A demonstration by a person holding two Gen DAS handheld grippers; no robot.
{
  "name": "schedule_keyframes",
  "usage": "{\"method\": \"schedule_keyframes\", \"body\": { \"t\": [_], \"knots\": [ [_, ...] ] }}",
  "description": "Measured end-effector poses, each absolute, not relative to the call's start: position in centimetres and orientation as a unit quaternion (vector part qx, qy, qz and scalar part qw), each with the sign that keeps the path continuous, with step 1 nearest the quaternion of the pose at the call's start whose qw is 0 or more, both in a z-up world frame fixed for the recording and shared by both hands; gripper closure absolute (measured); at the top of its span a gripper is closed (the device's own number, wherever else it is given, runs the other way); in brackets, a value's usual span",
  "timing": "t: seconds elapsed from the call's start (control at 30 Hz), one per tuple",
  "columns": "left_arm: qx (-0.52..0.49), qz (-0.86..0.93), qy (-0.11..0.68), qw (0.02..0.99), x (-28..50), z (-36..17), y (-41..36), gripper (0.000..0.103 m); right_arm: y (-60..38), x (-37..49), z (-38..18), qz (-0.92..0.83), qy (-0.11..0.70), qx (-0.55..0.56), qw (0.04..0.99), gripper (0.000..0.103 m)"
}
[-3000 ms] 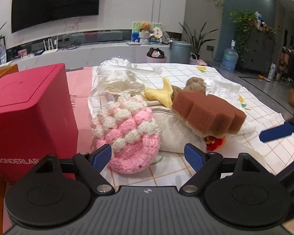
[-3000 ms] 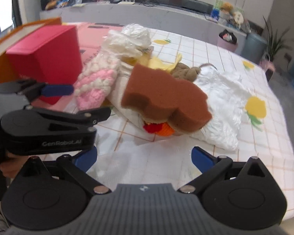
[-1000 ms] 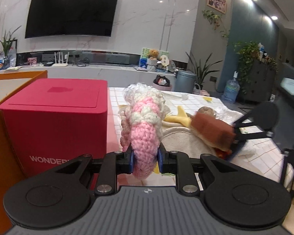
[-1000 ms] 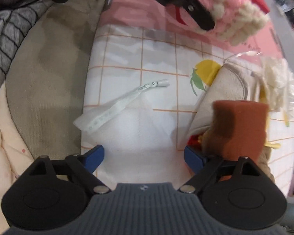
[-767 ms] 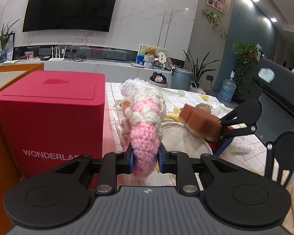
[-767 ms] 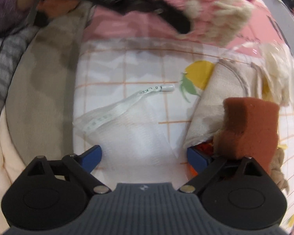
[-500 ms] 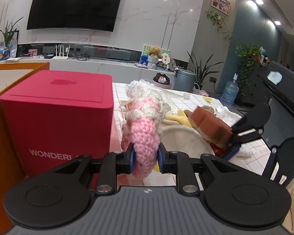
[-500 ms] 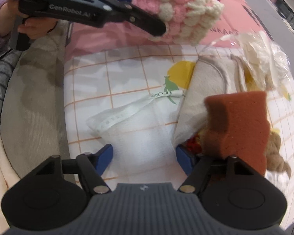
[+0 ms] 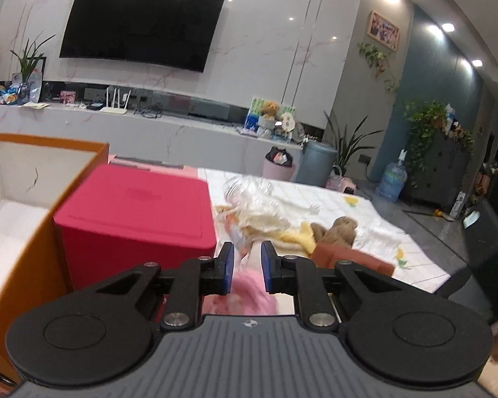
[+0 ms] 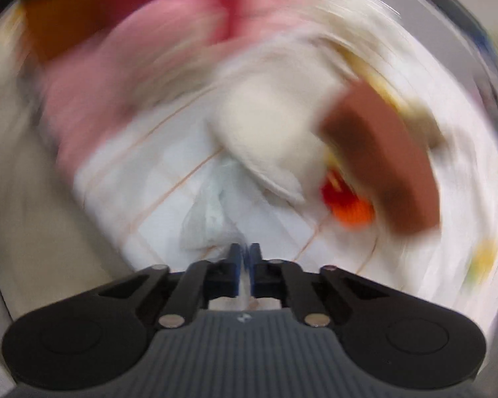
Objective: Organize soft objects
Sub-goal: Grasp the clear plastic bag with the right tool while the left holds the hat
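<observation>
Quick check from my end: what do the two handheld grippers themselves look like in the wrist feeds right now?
Both look alike. The left gripper has black linkage arms with silver pivot screws, blue pads on its fingers, two round black discs and a ribbed grey body bearing a small round logo. The right gripper shows the same black arms, silver screws, blue pads and ribbed grey body. No cables or sleeves show.

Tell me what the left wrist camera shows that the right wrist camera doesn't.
Only the left wrist view shows the room behind the table: the wall television and the grey bin. Only the right wrist view, heavily blurred, shows the white mesh bag and a red-orange item beside the sponge. Both show the red box, the brown sponge and the pink crochet piece.
</observation>
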State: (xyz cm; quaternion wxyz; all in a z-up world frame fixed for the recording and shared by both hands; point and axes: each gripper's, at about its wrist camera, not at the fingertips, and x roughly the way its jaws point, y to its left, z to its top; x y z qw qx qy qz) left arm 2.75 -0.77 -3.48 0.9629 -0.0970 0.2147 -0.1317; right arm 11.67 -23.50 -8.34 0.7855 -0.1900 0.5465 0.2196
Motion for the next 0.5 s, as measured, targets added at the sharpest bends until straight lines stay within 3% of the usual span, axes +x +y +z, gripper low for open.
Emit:
{"method": "schedule_keyframes", "body": {
  "t": [0.17,0.37,0.43,0.47,0.5],
  "knots": [
    [-0.105,-0.14,0.221,0.959,2.4,-2.1,-0.8,0.102,-23.3,10.6,-8.3,0.169,0.534,-0.168,0.811,0.103],
    [-0.096,-0.148,0.249,0.952,2.9,-3.9,-0.9,0.1,-22.2,8.6,-8.4,0.119,0.497,-0.128,0.85,0.103],
    [-0.07,-0.19,0.274,0.94,3.0,-5.1,-1.0,0.074,-22.7,7.8,-8.4,0.113,0.484,-0.101,0.862,0.103],
    [-0.057,-0.207,0.28,0.936,3.0,-5.6,-1.1,0.045,-22.9,7.8,-8.5,0.11,0.479,-0.084,0.867,0.103],
    [-0.043,-0.227,0.279,0.932,2.9,-6.3,-1.3,0.03,-23.3,7.9,-8.4,0.108,0.475,-0.071,0.871,0.103]
  ]
}}
